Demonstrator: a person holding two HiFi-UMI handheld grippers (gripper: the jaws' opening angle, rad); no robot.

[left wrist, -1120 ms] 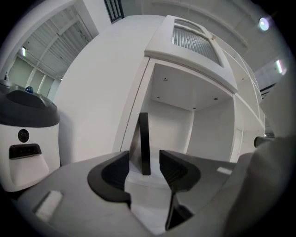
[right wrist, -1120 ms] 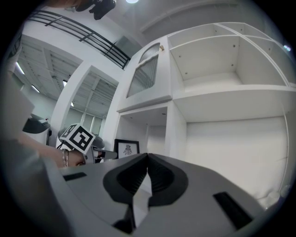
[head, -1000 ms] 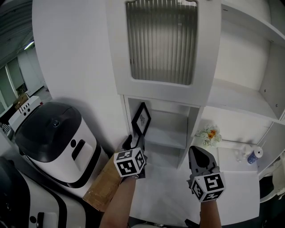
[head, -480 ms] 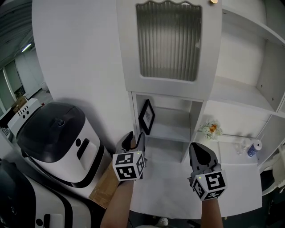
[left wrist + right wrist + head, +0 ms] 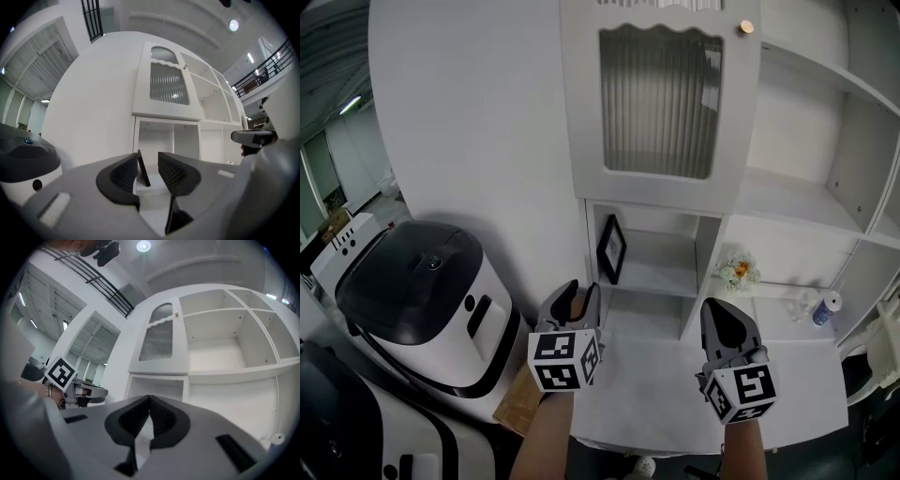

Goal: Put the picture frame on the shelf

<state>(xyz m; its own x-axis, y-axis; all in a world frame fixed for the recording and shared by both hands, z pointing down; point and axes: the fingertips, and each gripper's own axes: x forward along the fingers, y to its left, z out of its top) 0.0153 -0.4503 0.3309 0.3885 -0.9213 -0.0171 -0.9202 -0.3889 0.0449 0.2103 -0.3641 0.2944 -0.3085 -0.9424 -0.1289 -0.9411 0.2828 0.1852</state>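
Picture frame (image 5: 611, 248): black border, pale grey-white print inside.
Shelf (image 5: 661, 278): plain white, every compartment the same.
Cabinet door (image 5: 581, 112): white surround; pane (image 5: 659, 103) grey with vertical ribbed pattern.
Knob (image 5: 746, 27): copper-gold.
Bench (image 5: 647, 394): white, no pattern.
Wall (image 5: 478, 122): white, unpatterned.
Machine (image 5: 483, 323): white body; lid (image 5: 408, 286) glossy black; black slot on front.
Cardboard (image 5: 516, 405): brown.
Flowers (image 5: 738, 273): white and orange, touch of green.
Small container (image 5: 822, 307): white with blue.
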